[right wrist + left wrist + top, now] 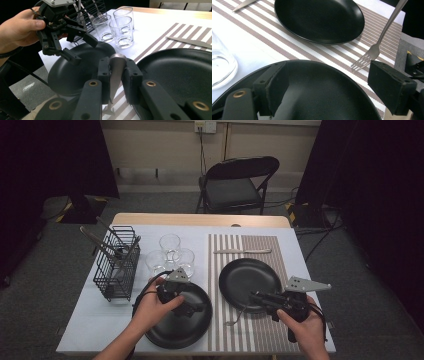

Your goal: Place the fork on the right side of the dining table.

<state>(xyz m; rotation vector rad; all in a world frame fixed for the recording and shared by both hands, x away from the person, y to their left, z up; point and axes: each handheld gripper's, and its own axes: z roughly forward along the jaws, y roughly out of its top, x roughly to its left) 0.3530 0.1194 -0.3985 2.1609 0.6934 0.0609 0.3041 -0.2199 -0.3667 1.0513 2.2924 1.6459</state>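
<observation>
My right gripper (117, 75) is shut on the handle of a silver fork (117, 65), which hangs tines down over the striped placemat (160, 41). In the high view this gripper (253, 298) sits at the near edge of the right black plate (250, 276), and the fork's tines (231, 322) reach the mat. My left gripper (192, 307) hovers open over the near left black plate (167, 332). Its jaws (327, 85) stand wide apart with nothing between them. From the left gripper view the fork (374, 48) shows just beyond that plate (324, 100).
Three clear glasses (170, 255) stand behind the left plate. A black wire basket (119, 265) with utensils is at the far left. A knife (242, 251) lies on the placemat behind the right plate. A folding chair (237, 182) stands beyond the table.
</observation>
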